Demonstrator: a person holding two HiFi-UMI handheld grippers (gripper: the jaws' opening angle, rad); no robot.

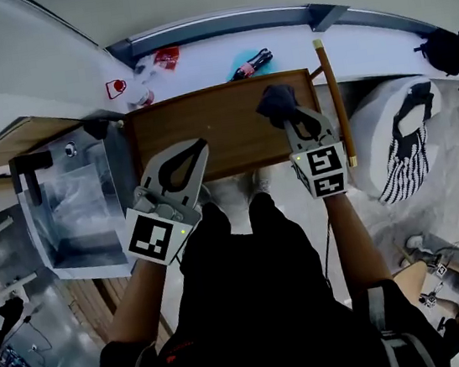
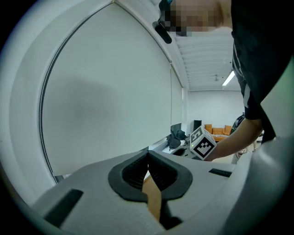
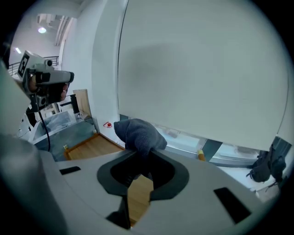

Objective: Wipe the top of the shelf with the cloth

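Observation:
The shelf's brown wooden top point(image 1: 222, 128) lies in the middle of the head view. A dark grey-blue cloth point(image 1: 277, 99) is bunched at its right end, and my right gripper point(image 1: 291, 117) is shut on it. In the right gripper view the cloth point(image 3: 138, 134) bulges out above the closed jaws point(image 3: 139, 155), with the wood showing below. My left gripper point(image 1: 200, 146) hovers over the front edge of the shelf, left of centre, shut and holding nothing. In the left gripper view its tips point(image 2: 148, 155) meet, with wood under them.
A clear box on a metal frame point(image 1: 79, 199) stands against the shelf's left end. A wooden pole point(image 1: 332, 96) runs along its right end, with a white patterned cushion point(image 1: 402, 146) beyond. The window sill point(image 1: 195, 56) behind carries small red and teal items.

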